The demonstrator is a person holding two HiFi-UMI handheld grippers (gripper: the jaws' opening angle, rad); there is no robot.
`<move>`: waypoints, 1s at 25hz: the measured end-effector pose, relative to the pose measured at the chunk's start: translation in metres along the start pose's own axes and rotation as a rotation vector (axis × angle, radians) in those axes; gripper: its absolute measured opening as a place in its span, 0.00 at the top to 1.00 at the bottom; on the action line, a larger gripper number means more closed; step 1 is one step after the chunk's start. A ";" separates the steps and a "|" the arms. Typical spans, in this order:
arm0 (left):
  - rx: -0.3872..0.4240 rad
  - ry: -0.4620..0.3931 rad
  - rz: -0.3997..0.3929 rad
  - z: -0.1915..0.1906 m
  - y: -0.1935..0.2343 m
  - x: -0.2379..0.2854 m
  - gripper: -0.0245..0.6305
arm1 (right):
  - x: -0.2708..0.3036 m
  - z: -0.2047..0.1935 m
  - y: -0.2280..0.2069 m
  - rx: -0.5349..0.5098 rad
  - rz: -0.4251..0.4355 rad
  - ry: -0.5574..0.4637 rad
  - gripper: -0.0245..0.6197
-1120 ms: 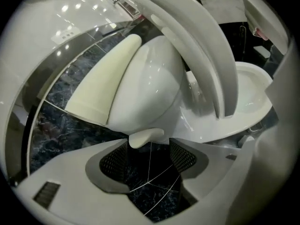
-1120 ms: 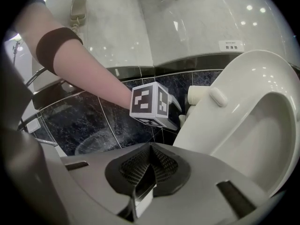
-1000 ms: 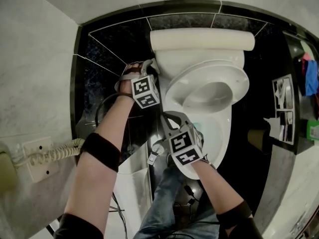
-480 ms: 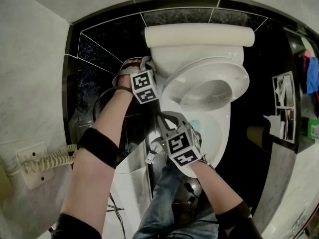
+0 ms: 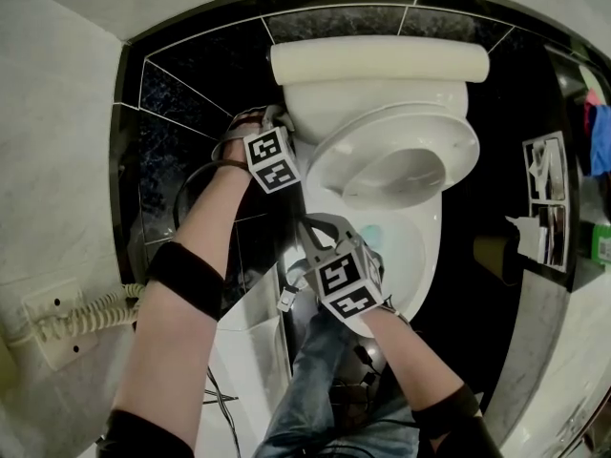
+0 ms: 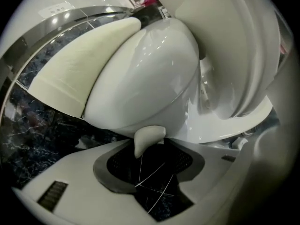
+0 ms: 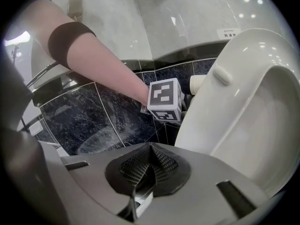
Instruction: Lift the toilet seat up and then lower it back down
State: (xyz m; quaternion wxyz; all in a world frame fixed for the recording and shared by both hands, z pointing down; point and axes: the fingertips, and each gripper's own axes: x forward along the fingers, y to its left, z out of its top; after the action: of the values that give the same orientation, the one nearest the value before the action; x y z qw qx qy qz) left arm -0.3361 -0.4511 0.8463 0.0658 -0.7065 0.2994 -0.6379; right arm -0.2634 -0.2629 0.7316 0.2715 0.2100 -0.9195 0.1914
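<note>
Two grippers, state? (A)

Left gripper [image 6: 149, 168]: jaws apart, dark floor tile [image 6: 157, 193] showing through the gap, a small off-white nub [image 6: 149, 136] at their far end. It sits at the toilet's far left side. Right gripper [image 7: 150, 150]: clenched, nothing held, by the bowl's [image 5: 412, 256] near rim. (B)

Toilet seat [image 5: 458, 146] position? (A)

Part-raised, tilted over the bowl, underside toward the right gripper. (B)

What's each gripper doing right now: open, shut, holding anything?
Left gripper: open, with a small white tab at the mouth of the jaws, not clamped.
Right gripper: shut, with nothing between the jaws.
</note>
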 end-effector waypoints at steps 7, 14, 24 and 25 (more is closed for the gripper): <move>0.005 -0.005 0.010 0.000 -0.001 0.001 0.66 | 0.002 -0.005 0.001 0.009 0.003 0.007 0.95; 0.006 0.005 0.028 0.000 0.001 0.002 0.66 | 0.001 -0.007 -0.004 0.018 -0.004 0.005 0.95; 0.064 0.037 0.114 -0.004 0.005 -0.006 0.66 | -0.012 -0.013 -0.008 0.019 -0.018 0.005 0.95; 0.068 0.040 0.133 -0.005 0.008 -0.011 0.66 | -0.015 -0.013 -0.007 0.018 -0.019 0.005 0.95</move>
State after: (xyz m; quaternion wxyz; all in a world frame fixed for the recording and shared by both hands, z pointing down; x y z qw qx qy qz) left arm -0.3433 -0.4508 0.8343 0.1263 -0.6695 0.3251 -0.6559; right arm -0.2429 -0.2587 0.7353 0.2740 0.2207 -0.9150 0.1975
